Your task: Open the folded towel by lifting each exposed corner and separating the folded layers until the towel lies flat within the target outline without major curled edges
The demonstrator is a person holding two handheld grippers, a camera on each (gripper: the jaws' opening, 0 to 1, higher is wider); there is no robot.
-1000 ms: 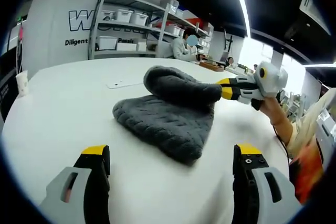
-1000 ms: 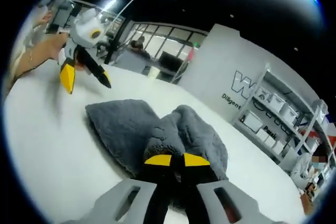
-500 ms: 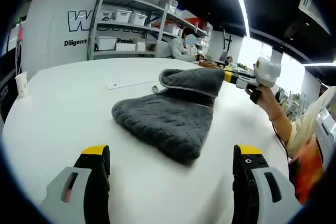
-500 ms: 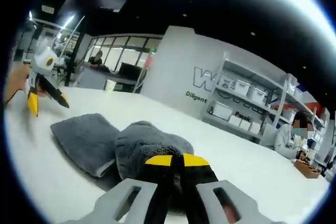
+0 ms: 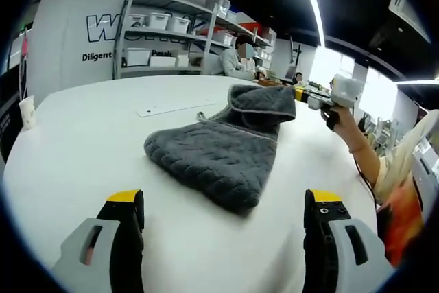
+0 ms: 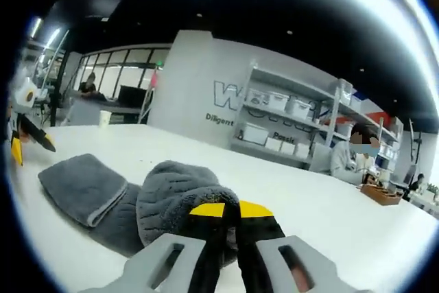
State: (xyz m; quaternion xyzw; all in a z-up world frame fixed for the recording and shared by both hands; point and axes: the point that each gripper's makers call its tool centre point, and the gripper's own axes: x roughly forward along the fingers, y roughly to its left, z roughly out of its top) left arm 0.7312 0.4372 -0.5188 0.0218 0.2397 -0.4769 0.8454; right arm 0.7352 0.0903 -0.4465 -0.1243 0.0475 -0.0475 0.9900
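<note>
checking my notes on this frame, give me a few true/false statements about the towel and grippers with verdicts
1. The right gripper is shut on a corner of the grey towel. True.
2. The left gripper holds the towel. False: its jaws stand open and apart from the towel, above bare table.
3. The towel lies fully flat. False: one layer is lifted off the rest, pulled up toward the right gripper.
4. A paper cup stands at the table's edge. True.
5. The towel is red. False: it is dark grey.
6. Shelves with white bins stand by the wall behind the table. True.
</note>
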